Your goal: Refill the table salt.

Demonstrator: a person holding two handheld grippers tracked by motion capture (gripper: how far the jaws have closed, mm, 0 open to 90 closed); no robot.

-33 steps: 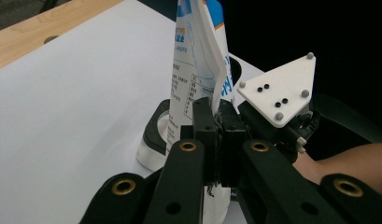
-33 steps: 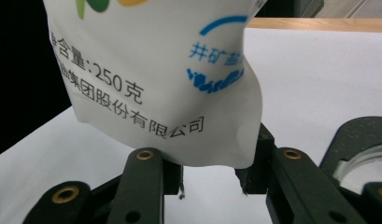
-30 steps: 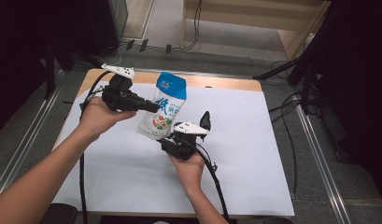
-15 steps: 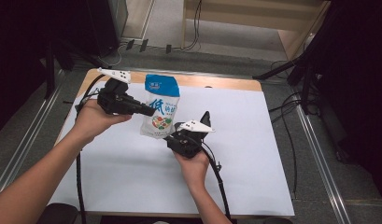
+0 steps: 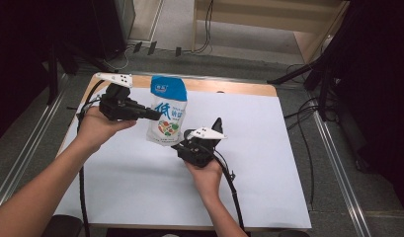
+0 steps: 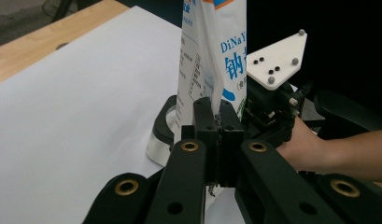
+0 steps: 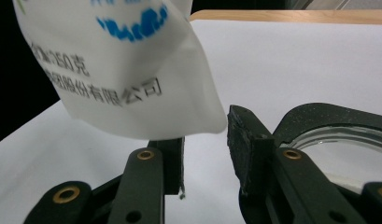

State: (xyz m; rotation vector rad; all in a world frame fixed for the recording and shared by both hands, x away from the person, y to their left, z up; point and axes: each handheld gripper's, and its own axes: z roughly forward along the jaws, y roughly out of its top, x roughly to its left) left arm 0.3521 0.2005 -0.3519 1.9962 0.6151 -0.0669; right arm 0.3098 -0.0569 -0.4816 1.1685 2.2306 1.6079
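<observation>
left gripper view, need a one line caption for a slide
Left gripper jaws shut on the side seam of an upright blue-and-white pouch, with the right gripper just behind it over the white table sheet.

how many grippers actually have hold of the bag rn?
1. The left gripper is shut on the bag's side seam. The right gripper has its jaws open just under the bag's bottom corner, not clamping it.

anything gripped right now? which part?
Left claw is shut on the pouch, pinching its side seam. Right claw is open under the pouch's bottom corner, holding nothing.
</observation>
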